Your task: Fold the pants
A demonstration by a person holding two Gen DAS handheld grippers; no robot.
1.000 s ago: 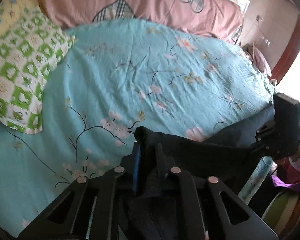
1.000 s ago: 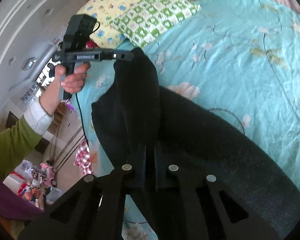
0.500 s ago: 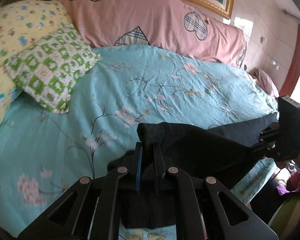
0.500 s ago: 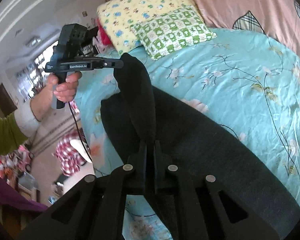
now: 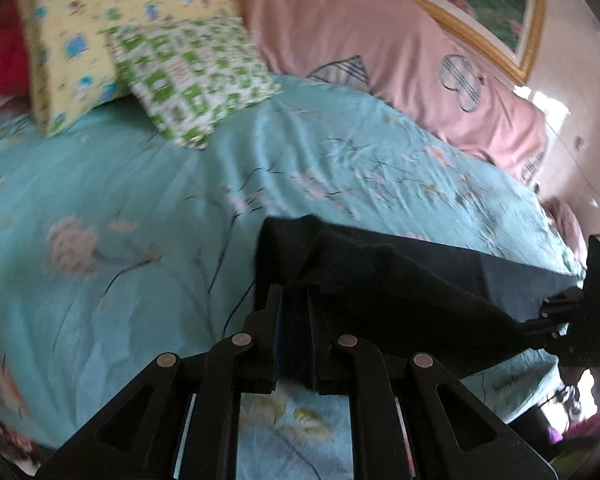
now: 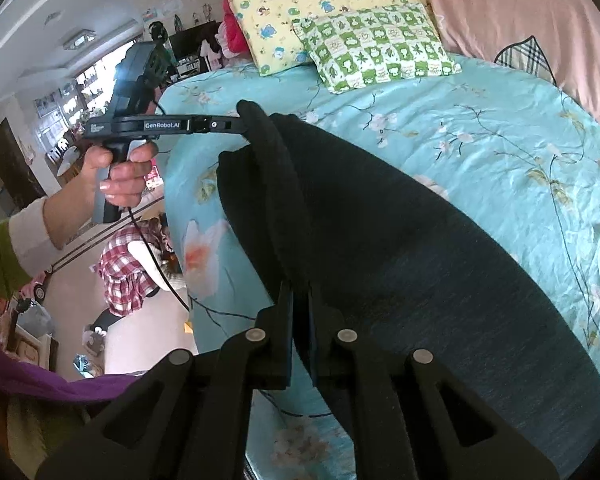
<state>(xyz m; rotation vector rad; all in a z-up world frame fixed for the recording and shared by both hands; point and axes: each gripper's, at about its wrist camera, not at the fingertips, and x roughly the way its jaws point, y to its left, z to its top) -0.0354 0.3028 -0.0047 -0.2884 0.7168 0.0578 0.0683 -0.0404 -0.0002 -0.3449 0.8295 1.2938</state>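
Observation:
The dark pants [image 6: 400, 240] hang stretched between my two grippers above the turquoise floral bedspread [image 6: 500, 128]. My left gripper [image 5: 294, 300] is shut on one edge of the pants [image 5: 380, 276]. It also shows in the right wrist view [image 6: 240, 122], held by a hand. My right gripper [image 6: 300, 300] is shut on the other edge. It shows at the right of the left wrist view [image 5: 548, 320]. The cloth runs taut from one to the other, and the rest drapes toward the bed.
A green checked pillow [image 6: 376, 48] and a yellow pillow [image 6: 312, 4] lie at the head of the bed. A pink padded backrest [image 5: 380, 40] runs along the far side. The bed edge [image 6: 180, 208] drops to a cluttered floor at the left.
Both grippers have lifted the pants higher off the bed and tilted up. The pillows and the headboard have come into the left wrist view. The grip on the cloth is unchanged.

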